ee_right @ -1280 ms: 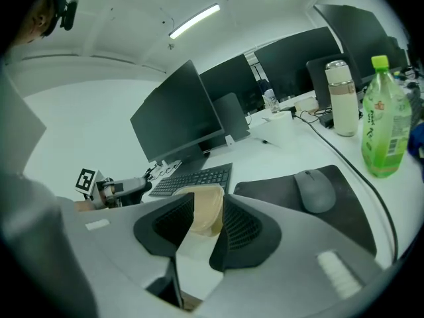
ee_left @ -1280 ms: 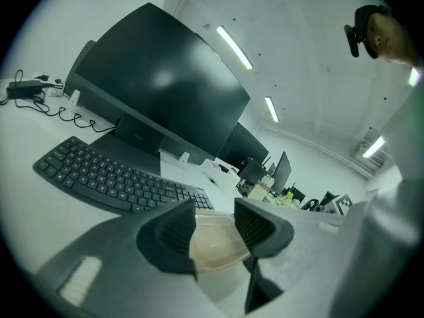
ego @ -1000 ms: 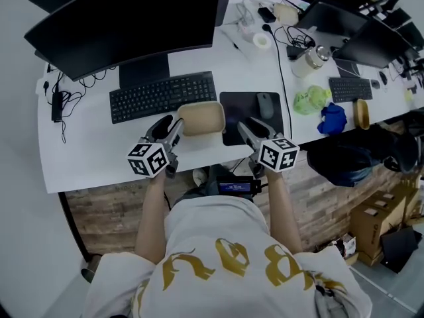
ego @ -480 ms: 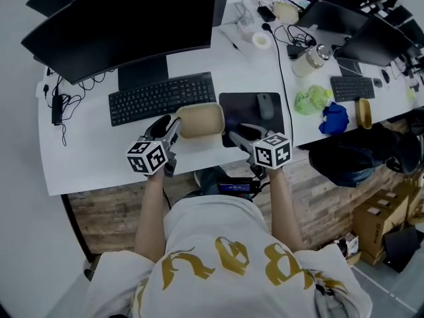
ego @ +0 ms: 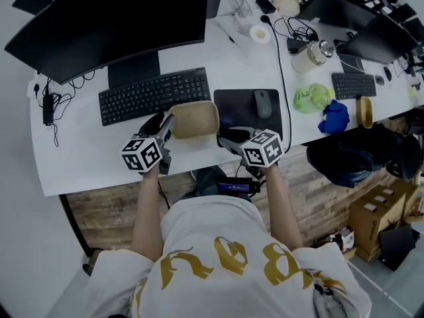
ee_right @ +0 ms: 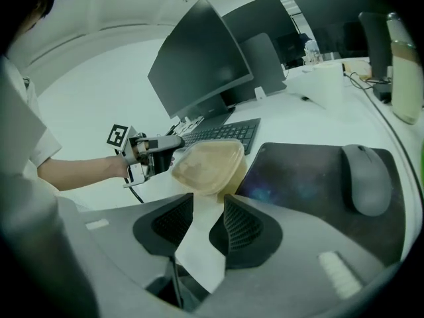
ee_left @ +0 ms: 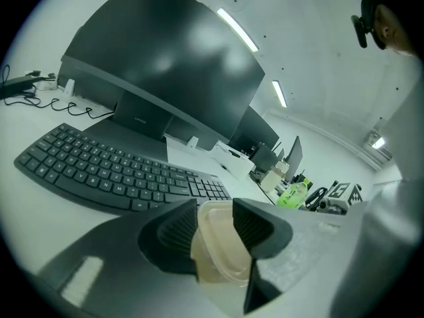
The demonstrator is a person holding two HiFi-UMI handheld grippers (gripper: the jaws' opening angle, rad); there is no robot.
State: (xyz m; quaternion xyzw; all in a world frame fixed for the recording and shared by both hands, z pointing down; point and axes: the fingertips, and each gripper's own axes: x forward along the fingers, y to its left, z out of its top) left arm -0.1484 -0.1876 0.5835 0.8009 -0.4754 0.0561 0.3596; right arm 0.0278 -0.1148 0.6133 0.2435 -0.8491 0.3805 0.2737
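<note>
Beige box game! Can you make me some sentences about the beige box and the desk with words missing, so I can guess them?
Of the left gripper and the right gripper, only the ___ one is shut on the beige box.
The other gripper's jaws stand apart with ___ between them.
The mouse lies on a black ___.
Missing words: left; nothing; mouse pad.

Two tools [ego: 164, 123] [ego: 225, 138], one container [ego: 194, 119], two keyboards [ego: 154, 96] [ego: 354, 85].
</note>
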